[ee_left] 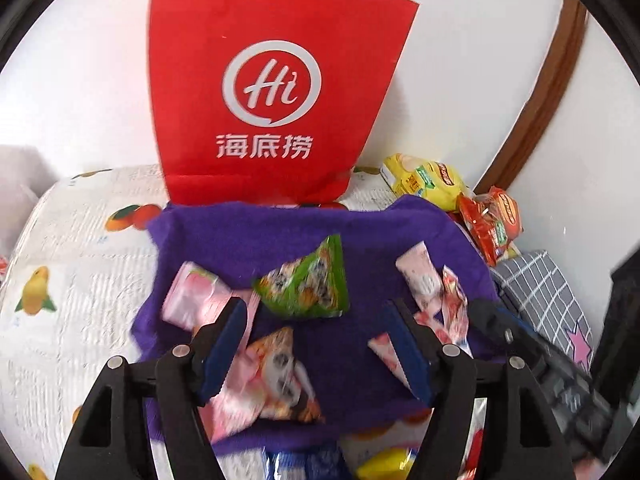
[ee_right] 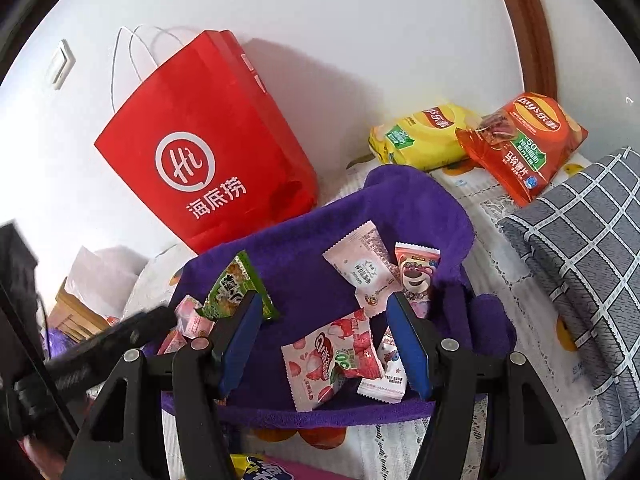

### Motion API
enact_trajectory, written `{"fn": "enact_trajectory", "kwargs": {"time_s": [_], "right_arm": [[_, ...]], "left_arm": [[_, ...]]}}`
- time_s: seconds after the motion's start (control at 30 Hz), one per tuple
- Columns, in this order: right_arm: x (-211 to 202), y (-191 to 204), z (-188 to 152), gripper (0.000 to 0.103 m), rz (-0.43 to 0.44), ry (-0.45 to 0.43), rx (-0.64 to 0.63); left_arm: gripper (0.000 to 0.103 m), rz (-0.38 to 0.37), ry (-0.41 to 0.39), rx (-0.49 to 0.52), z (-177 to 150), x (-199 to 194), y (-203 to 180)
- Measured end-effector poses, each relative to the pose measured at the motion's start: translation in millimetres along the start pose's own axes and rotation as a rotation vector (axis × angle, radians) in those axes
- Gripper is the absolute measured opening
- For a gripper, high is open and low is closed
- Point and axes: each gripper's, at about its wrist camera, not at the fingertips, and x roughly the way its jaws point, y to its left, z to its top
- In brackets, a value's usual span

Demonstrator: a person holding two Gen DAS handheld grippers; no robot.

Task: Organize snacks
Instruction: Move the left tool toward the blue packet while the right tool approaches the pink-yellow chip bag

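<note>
A purple cloth bin (ee_left: 280, 236) (ee_right: 312, 264) on the fruit-print bedcover holds several small snack packets. My left gripper (ee_left: 316, 306) hangs open over its near side, with bare purple cloth between the fingers. A green triangular packet (ee_left: 308, 284) (ee_right: 232, 288) lies just past the fingertips, and an orange and pink packet (ee_left: 276, 372) lies under the left finger. My right gripper (ee_right: 324, 298) is open above a strawberry-print packet (ee_right: 332, 356), and its pads do not press it. A bear-print packet (ee_right: 416, 276) and a pale pink packet (ee_right: 364, 264) lie beyond.
A red paper bag (ee_left: 276, 80) (ee_right: 200, 160) stands against the white wall behind the bin. A yellow chip bag (ee_right: 420, 136) and an orange chip bag (ee_right: 524, 144) lie at the back right. A grey checked quilt (ee_right: 580, 240) is on the right.
</note>
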Motion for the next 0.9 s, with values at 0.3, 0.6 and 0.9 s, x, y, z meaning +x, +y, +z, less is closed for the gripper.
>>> {"fn": "enact_trajectory", "kwargs": {"time_s": [0.3,0.6,0.9], "right_arm": [[-16,15,-7,0.064,-0.031,-0.079,-0.085],[-31,30,-29,0.064,0.014,-0.106,-0.172],[-48,16,-76,0.064,0.078,0.056,-0.123]], "left_arm": [[0.070,-0.037,-0.077,-0.071,-56,-37,37],[0.072,0.001,-0.044,-0.011,-72,-32,27],[0.071,-0.037,0.030,-0.041,-78,-23,25]]}}
